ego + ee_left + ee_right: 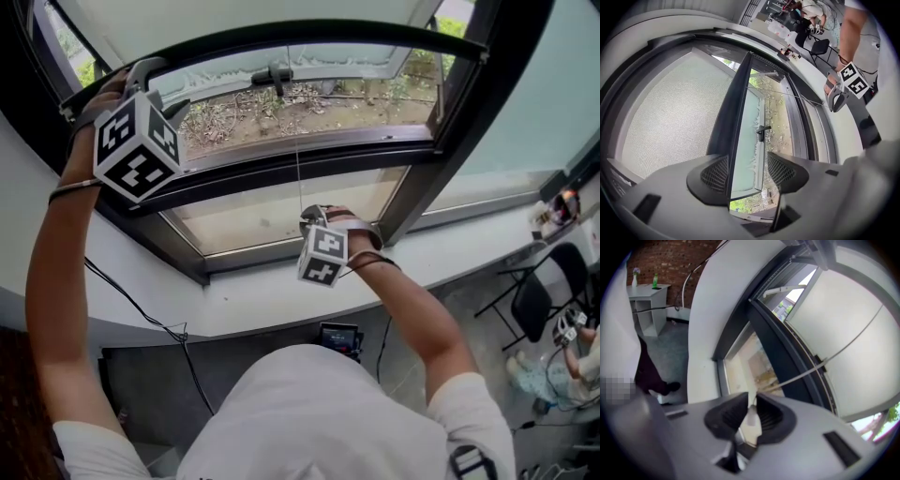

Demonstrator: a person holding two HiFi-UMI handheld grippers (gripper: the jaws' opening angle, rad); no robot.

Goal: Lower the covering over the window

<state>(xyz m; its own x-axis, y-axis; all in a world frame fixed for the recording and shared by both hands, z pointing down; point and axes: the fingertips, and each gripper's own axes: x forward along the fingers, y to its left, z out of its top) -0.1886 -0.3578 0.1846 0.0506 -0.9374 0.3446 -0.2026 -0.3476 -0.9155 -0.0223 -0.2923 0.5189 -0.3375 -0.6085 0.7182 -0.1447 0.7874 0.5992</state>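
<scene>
Right claw pinches white end of cord; head view hides that grip behind cube. Left claw spread astride dark rail; mesh screen left of rail, weave visible only there.

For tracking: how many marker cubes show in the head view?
2: a cube on the left gripper, at the blind's bar, upper left; a cube on the right gripper, holding the pull cord.

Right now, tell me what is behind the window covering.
Its mesh hides everything behind the covering. Below its bottom bar, a window handle, then soil and plants outside, are visible.
</scene>
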